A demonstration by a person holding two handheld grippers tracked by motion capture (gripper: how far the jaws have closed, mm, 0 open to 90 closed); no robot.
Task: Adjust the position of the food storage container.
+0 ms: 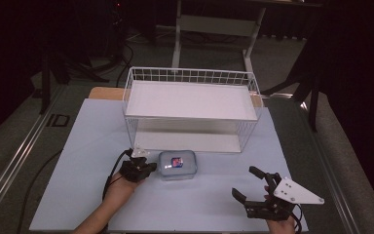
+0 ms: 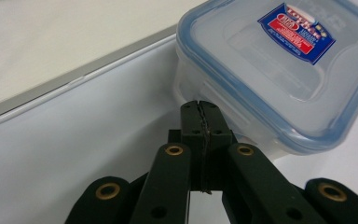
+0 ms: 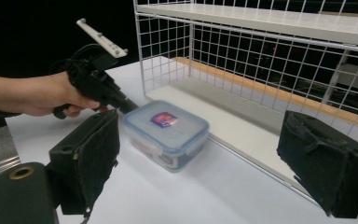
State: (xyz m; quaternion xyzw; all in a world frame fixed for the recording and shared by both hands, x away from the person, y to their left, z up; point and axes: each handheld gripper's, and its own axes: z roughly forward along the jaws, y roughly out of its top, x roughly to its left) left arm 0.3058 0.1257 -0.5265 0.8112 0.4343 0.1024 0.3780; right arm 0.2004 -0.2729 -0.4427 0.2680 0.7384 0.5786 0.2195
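I see the clear plastic lidded container with blue rim (image 1: 177, 165) on the pale table (image 1: 78, 161), just before the white wire shelf rack (image 1: 191, 108). My left gripper (image 2: 199, 106) (jaws pressed together) touches its side; my right gripper (image 1: 252, 182) hangs spread wide, well apart.

The wire shelf (image 1: 191, 109) walls off the far table (image 1: 78, 195), the lidded container (image 1: 177, 165) just before it; near side lies open.
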